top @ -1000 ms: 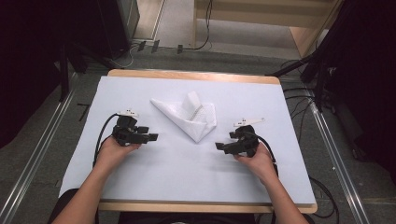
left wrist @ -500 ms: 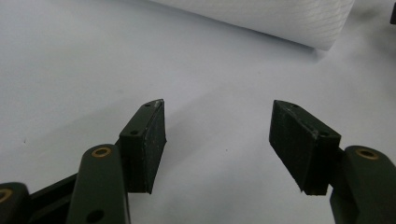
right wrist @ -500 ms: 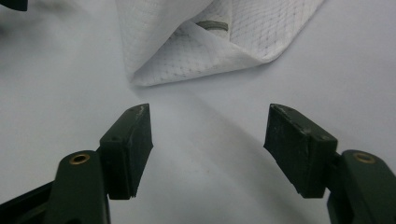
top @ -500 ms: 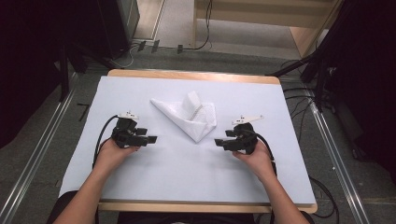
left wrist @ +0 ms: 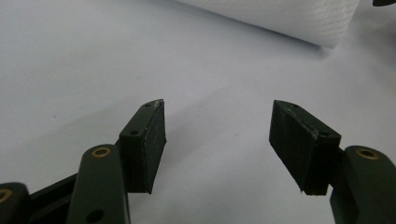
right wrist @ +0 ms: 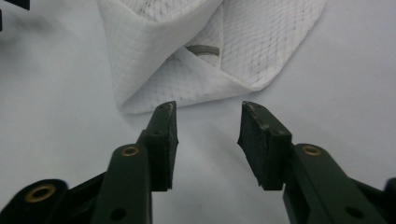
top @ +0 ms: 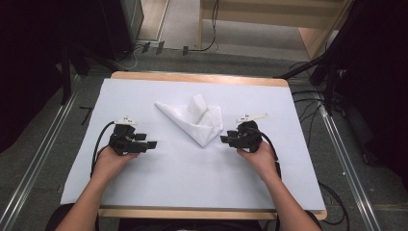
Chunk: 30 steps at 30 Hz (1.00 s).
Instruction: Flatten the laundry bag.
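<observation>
A white mesh cloth [top: 192,118], folded into a rough triangle with a raised fold on top, lies in the middle of the white table cover [top: 192,192]. My left gripper [top: 150,144] rests on the cover to the cloth's left, jaws wide apart with nothing between them [left wrist: 217,135]; the cloth's edge [left wrist: 299,18] lies beyond. My right gripper [top: 225,139] points at the cloth's right corner from close by. Its jaws have just been closing and stand partly apart [right wrist: 208,121], empty, just short of the cloth's edge [right wrist: 210,56].
The table's wooden rim [top: 197,78] shows at the far side. Black cables [top: 98,142] trail from both grippers. Metal rails [top: 33,168] run along the floor on each side, and dark equipment stands at the left and right.
The right gripper's jaws have narrowed and it has edged left toward the cloth's corner. The left gripper and the cloth have stayed put.
</observation>
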Each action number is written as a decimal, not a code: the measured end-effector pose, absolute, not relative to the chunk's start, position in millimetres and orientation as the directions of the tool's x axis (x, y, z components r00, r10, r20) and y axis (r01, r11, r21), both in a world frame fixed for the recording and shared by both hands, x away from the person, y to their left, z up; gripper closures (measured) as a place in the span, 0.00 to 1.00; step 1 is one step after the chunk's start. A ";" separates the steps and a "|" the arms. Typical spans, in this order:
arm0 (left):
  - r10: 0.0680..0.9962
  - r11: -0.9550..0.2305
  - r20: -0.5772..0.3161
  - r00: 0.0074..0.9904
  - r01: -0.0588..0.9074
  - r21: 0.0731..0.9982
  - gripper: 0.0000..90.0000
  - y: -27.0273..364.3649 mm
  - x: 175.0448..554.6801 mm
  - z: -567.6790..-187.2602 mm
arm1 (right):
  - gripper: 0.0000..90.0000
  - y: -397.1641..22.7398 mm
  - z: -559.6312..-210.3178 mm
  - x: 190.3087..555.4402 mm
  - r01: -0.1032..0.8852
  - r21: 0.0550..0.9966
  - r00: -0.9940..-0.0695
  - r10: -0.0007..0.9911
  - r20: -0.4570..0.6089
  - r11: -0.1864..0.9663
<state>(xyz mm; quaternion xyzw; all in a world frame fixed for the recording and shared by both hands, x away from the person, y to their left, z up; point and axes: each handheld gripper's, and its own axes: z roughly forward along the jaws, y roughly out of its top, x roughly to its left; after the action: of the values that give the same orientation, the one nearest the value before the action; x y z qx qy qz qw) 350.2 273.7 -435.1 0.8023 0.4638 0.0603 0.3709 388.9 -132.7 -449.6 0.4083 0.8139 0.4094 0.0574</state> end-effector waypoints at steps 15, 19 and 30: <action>0.806 -0.305 -0.214 0.552 0.698 0.648 0.42 280.1 349.6 -430.9 | 1.00 -104.7 -455.1 418.3 0.642 0.693 -0.669 0.682 0.297 0.328; 0.809 -0.297 -0.226 0.543 0.708 0.640 0.42 283.9 351.0 -430.6 | 1.00 -96.0 -452.1 416.4 0.621 0.706 -0.687 0.670 0.282 0.339; 0.818 -0.274 -0.232 0.526 0.711 0.648 0.42 291.8 350.3 -427.4 | 1.00 -82.6 -445.9 406.3 0.596 0.721 -0.713 0.646 0.272 0.354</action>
<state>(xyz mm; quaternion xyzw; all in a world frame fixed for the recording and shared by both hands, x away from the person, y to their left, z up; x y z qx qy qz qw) 350.3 291.8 -427.4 0.7947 0.4810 0.0739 0.3628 406.3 -82.6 -445.9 0.3776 0.8223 0.4247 0.0298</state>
